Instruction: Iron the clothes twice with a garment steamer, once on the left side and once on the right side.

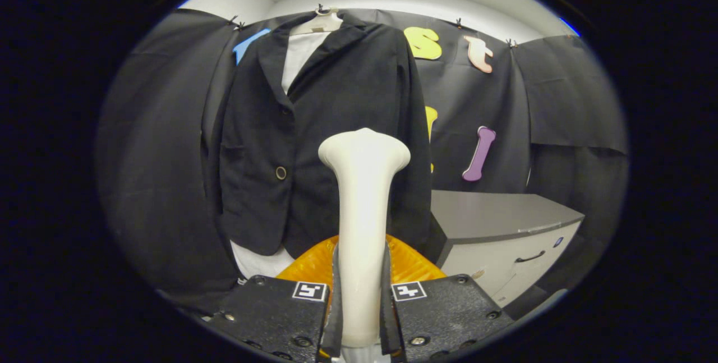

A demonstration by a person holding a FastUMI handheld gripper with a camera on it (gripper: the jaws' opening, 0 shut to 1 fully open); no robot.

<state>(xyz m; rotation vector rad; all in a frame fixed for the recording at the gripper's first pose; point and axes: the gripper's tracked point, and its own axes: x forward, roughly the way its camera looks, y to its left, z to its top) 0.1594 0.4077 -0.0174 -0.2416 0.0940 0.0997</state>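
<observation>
Between our gripper (362,307) fingers: white garment steamer (363,206) handle, clamped on both sides, head flared upward. Beyond it we see dark jacket (325,127) on hanger (320,22), buttoned. Orange part (314,265) behind handle, possibly steamer body. Grey cabinet (499,228) stands right of jacket.

The scene is evenly and softly lit from above. Mild glare is seen on the steamer head (364,152). Straight lines are bowed towards the edges; focus is sharp throughout.

steamer (363,200): white, upright, clamped between fingers | jacket (331,127): dark, hanging beyond
</observation>
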